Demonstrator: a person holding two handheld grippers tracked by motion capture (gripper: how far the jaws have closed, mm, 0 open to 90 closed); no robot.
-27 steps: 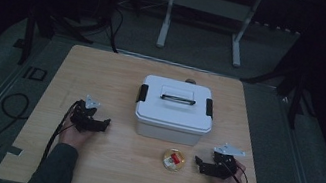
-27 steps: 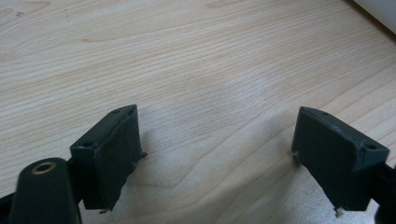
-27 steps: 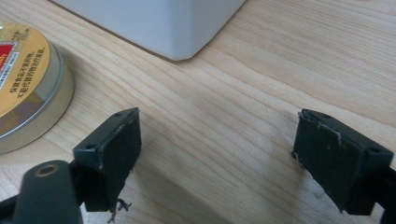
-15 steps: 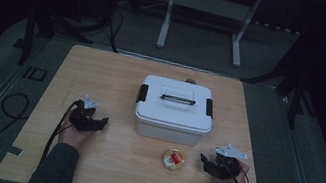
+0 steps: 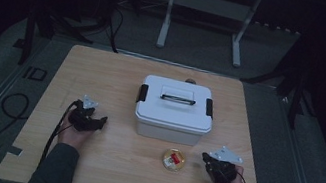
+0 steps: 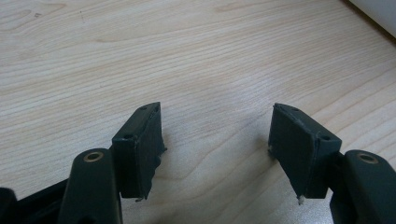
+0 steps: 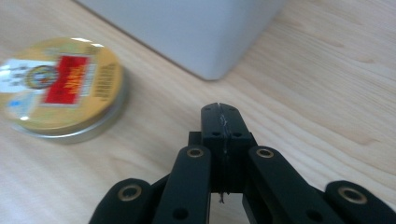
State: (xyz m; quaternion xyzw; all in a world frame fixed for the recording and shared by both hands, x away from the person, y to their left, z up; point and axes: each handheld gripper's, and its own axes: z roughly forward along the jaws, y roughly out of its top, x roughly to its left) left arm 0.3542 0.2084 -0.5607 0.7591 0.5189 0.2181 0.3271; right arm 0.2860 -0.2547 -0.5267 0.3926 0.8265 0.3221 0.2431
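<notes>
— Grippers first, please: how do they stand?

— Left gripper (image 6: 217, 140) has its jaws spread, with only bare bench (image 5: 117, 78) wood between them. Right gripper (image 7: 219, 114) has its jaws pressed together, and nothing is held.

— Where is the round tin?

— Round tin (image 5: 173, 160) with the gold lid and red label lies flat on the bench, near the right gripper on its left, not touching it. It is just in front of the white box (image 5: 174, 109), whose lid is on.
</notes>
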